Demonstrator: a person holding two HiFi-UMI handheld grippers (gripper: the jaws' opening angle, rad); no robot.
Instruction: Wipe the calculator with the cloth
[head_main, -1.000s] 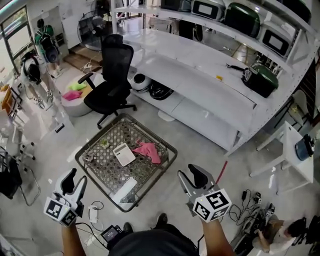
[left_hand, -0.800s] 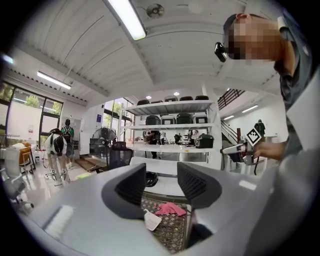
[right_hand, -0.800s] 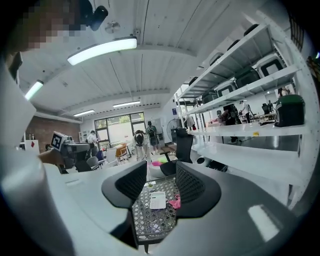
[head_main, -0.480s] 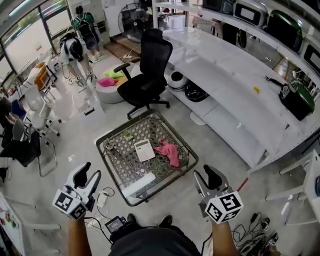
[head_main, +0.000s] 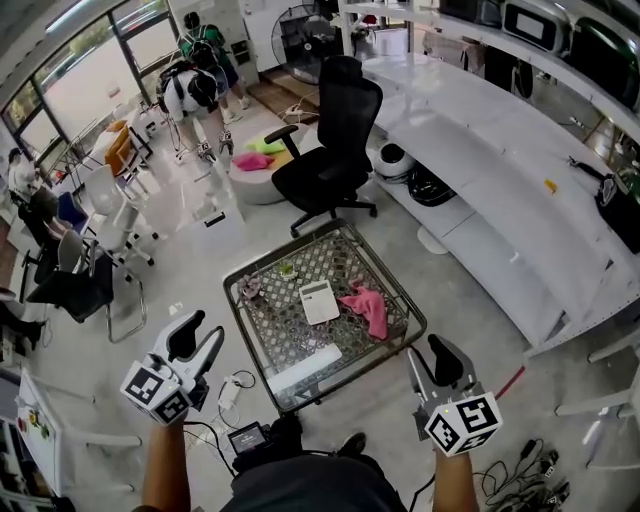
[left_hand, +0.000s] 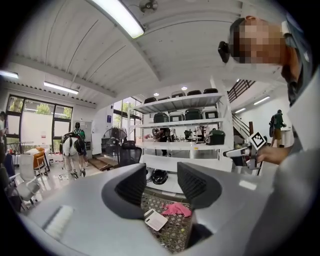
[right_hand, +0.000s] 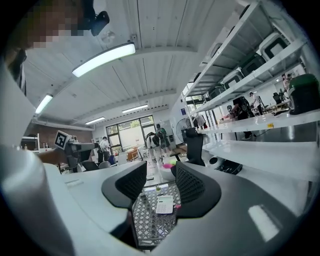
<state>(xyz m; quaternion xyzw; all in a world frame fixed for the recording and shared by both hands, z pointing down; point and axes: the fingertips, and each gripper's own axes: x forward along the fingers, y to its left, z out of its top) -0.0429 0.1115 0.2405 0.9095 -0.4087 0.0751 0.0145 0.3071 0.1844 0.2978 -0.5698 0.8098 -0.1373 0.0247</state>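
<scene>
Approach step, I judge: nothing is picked up yet. I am holding the left gripper (head_main: 202, 333) and the right gripper (head_main: 430, 362) out level, short of the low lattice table (head_main: 257, 345). Both sets of jaws are standing apart with nothing between the pads.

The calculator (head_main: 319, 302) is lying flat near the table's middle, ahead of and between the two grippers and well apart from both. The pink cloth (head_main: 368, 306) is lying crumpled just beside it on its right; whether they are touching I cannot tell.

Next move likely calls for lowering the right gripper onto a raised fold of cloth and closing there. The left may need to steady the calculator.
</scene>
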